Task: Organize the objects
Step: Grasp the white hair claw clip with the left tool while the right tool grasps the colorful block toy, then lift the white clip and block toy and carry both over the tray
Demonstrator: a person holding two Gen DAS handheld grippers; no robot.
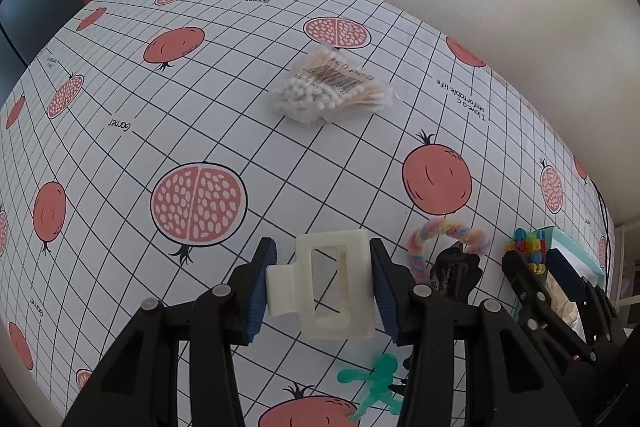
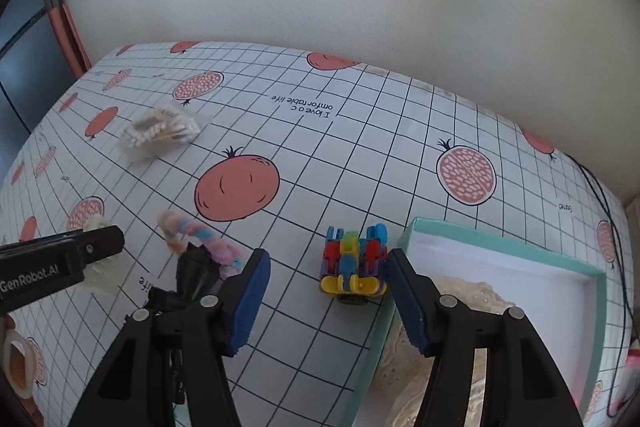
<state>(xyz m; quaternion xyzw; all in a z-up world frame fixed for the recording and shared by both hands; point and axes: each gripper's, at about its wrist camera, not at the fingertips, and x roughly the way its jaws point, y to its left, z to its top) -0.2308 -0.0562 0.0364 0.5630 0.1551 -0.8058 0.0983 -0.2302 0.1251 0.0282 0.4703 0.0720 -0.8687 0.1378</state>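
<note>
A cream hair claw clip [image 1: 328, 287] hangs just above the pomegranate-print tablecloth [image 1: 200, 115], and my left gripper [image 1: 322, 287] is shut on it, its blue pads pressing both sides. In the right wrist view my right gripper [image 2: 328, 301] stands open near the table. A small toy of colourful blocks [image 2: 354, 263] sits just ahead between its fingertips, close to the right finger and well apart from the left one. Directly right of it lies an open teal box [image 2: 500, 247] holding cream lace fabric [image 2: 460, 293].
A bag of cotton swabs [image 1: 332, 87] lies at mid-table. A pastel twisted chenille loop [image 2: 200, 233] and a black clip [image 2: 196, 273] sit between the two grippers. A green figure [image 1: 376, 387] lies near the front. A black cable [image 2: 616, 227] runs along the right edge.
</note>
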